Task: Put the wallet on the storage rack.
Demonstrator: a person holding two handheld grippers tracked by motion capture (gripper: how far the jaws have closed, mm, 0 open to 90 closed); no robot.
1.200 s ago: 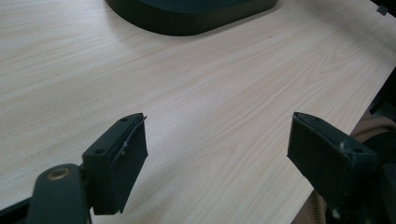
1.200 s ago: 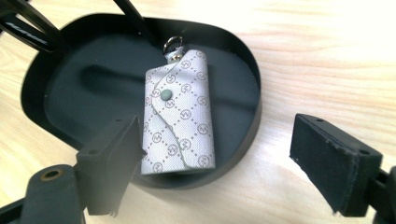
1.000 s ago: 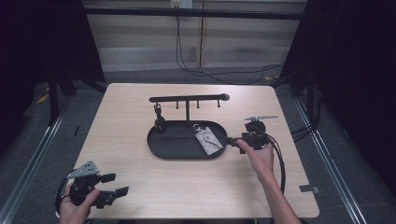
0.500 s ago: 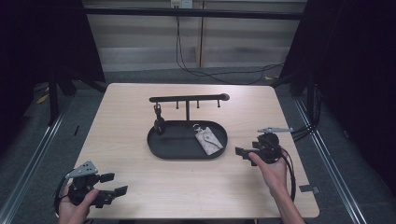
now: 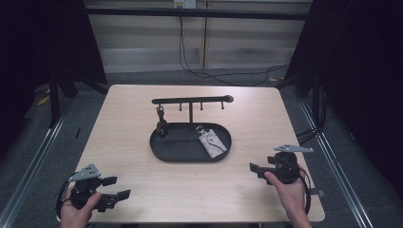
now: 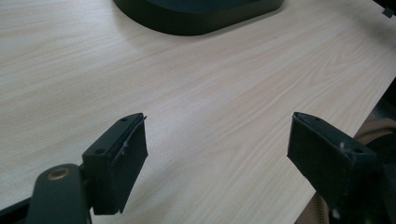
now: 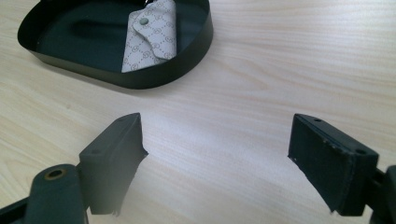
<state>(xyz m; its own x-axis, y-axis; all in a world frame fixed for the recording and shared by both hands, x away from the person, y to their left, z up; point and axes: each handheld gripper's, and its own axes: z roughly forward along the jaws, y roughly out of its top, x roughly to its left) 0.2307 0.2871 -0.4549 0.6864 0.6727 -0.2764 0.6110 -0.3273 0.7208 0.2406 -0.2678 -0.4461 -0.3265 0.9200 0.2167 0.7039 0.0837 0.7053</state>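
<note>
A black oval tray (image 5: 164, 149) with a hook rail (image 5: 192, 100) above it stands mid-table. In the tray lies a grey patterned key pouch (image 5: 211, 143) (image 7: 152, 35), and a small dark keyring (image 5: 161, 124) hangs from the rail's left hook. My right gripper (image 5: 255, 169) (image 7: 217, 161) hovers open over the table's right front, apart from the tray (image 7: 187, 60), with nothing between its jaws. At the front left corner my left gripper (image 5: 116, 188) (image 6: 217, 161) is open and empty, the tray's edge (image 6: 196, 21) far ahead of it.
The wooden table (image 5: 138, 109) ends just under both hands at the front. Dark curtains and metal rails flank it, and cables (image 5: 223, 76) lie on the floor behind.
My right gripper has drawn back from the tray's right end toward the front right of the table. The pouch stays in the tray. The left gripper has not moved.
</note>
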